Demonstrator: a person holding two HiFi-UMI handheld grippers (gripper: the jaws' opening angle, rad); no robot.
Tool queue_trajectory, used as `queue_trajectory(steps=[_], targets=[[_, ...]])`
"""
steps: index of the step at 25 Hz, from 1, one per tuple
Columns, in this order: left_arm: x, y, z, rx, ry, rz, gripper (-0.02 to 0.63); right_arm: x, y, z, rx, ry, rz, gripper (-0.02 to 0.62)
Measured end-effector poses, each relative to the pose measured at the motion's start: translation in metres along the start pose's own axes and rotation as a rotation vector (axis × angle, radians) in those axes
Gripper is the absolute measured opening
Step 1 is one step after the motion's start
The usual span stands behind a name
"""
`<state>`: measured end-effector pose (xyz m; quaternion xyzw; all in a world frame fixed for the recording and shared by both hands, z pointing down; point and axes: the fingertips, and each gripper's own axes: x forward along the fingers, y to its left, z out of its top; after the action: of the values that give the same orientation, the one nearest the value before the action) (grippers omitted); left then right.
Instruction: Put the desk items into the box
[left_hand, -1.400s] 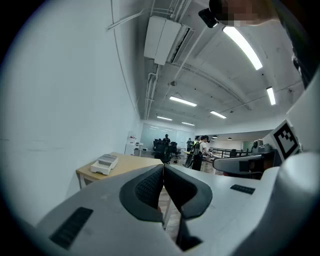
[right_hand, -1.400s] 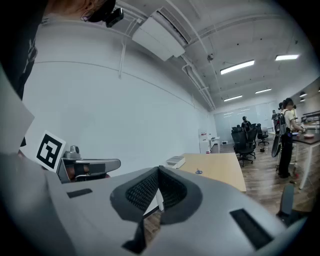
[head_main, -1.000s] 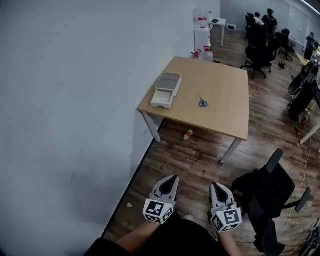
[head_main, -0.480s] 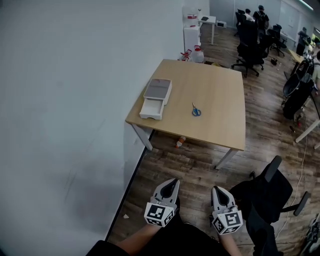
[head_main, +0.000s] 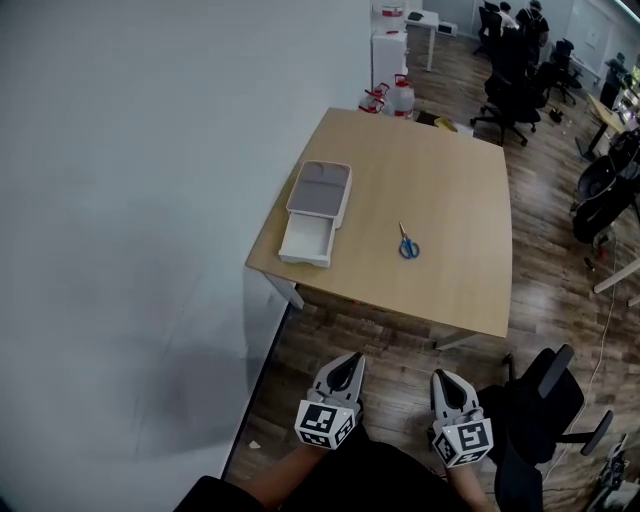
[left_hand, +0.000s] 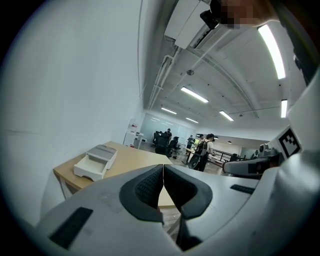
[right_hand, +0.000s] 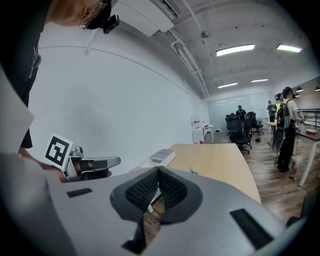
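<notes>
A wooden desk (head_main: 440, 190) stands ahead against the white wall. On its left part sits a white drawer box (head_main: 316, 211) with its drawer pulled open toward me; it also shows in the left gripper view (left_hand: 96, 161) and the right gripper view (right_hand: 161, 158). Blue-handled scissors (head_main: 408, 243) lie near the desk's middle. My left gripper (head_main: 349, 360) and right gripper (head_main: 443, 377) hang side by side low in front of me, well short of the desk. Both are shut with nothing between their jaws.
A black office chair (head_main: 545, 395) stands right of my right gripper on the wood floor. Red-capped jugs (head_main: 400, 96) sit behind the desk's far edge. More chairs and people (head_main: 520, 40) fill the back right of the room.
The desk has come nearer and larger in the head view as I walked toward it. An orange thing that lay under the desk is out of sight now. Both grippers stay shut.
</notes>
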<state>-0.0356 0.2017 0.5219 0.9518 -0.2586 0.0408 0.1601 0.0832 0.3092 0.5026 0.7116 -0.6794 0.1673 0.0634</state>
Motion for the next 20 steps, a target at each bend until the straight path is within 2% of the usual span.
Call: queue_trajectory(steps=[7, 11, 14, 17, 20], targets=[[0.063, 0.067, 0.037, -0.023, 0.006, -0.02, 0.015, 0.093, 0.007, 0.037, -0.025, 0.021, 0.136, 0.06], [0.09, 0.102, 0.054, -0.001, 0.008, -0.029, 0.015, 0.137, 0.007, 0.06, 0.021, -0.029, 0.149, 0.06], [0.102, 0.122, 0.055, -0.025, 0.024, -0.025, 0.015, 0.151, 0.01, 0.07, -0.003, -0.058, 0.174, 0.06], [0.11, 0.126, 0.055, -0.025, 0.023, -0.024, 0.015, 0.162, 0.002, 0.07, -0.025, -0.039, 0.149, 0.06], [0.122, 0.127, 0.054, -0.021, 0.021, -0.032, 0.015, 0.178, -0.023, 0.053, 0.018, 0.005, 0.091, 0.06]])
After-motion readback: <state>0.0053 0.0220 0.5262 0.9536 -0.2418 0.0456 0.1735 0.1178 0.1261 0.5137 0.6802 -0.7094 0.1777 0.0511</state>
